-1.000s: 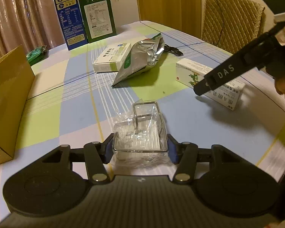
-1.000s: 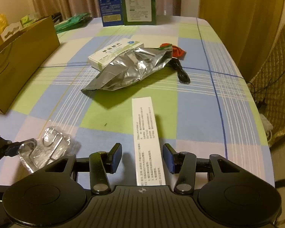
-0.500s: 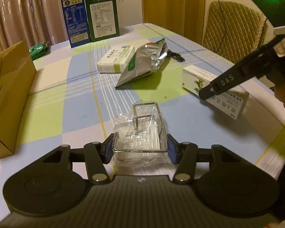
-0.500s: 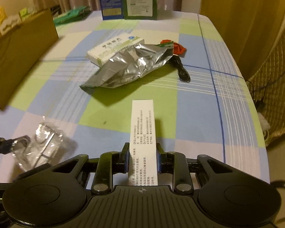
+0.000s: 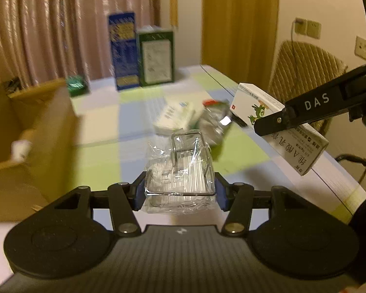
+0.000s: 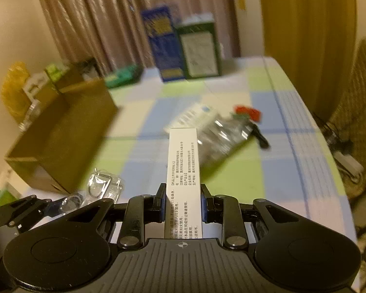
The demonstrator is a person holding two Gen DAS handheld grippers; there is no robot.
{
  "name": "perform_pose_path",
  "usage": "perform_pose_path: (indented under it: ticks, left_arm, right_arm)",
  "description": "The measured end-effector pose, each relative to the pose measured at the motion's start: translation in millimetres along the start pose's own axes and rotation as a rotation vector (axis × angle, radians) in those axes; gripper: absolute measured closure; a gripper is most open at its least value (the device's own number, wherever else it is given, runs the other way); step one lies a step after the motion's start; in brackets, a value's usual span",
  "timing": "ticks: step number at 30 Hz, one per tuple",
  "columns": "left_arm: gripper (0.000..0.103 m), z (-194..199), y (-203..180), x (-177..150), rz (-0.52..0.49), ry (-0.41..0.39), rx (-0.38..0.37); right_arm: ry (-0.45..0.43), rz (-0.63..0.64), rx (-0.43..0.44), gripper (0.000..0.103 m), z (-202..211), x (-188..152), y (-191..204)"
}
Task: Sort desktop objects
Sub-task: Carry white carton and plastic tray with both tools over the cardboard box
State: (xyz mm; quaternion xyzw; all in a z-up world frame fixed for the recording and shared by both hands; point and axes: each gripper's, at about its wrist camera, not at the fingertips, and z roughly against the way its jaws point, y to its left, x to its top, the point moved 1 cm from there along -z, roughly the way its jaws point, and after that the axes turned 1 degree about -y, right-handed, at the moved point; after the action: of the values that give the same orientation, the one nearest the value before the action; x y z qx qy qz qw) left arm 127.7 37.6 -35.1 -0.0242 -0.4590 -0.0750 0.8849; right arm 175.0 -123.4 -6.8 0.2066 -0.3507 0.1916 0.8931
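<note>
The left gripper [image 5: 180,191] clamps a clear plastic-wrapped wire holder [image 5: 180,171] at lower centre. The right gripper [image 6: 182,204] grips a long white printed medicine box [image 6: 183,171]. Beyond lie a blurred crumpled silver foil pouch [image 6: 222,134] and a flat white carton [image 5: 174,117]. At left, the open brown cardboard box [image 6: 61,136] shows unclear contents.

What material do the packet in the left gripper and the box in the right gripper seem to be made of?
The packet in the left gripper looks like thin clear plastic film, glossy and crinkled, around what seems a bent metal wire piece; bright glints suggest this. The box in the right gripper looks like white printed cardboard, matte, with sharp folded edges.
</note>
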Motion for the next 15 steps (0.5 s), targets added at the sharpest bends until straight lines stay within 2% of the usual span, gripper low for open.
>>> perform_pose_path:
  ticks: [3,8,15]
  left_arm:
    - [0.053,22.6,28.6,14.2,0.004,-0.025,0.043]
    - [0.053,54.4,86.7,30.6,0.018,-0.047,0.117]
    - [0.053,77.7,168.2,36.9,0.068,-0.044,0.217]
  right_arm:
    - [-0.022,0.002,0.063,0.080,-0.4,15.7,30.4]
    - [-0.008,-0.002,0.189,0.080,-19.2,36.1,87.8]
    - [0.012,0.064,0.264,0.080,-52.6,52.1,167.6]
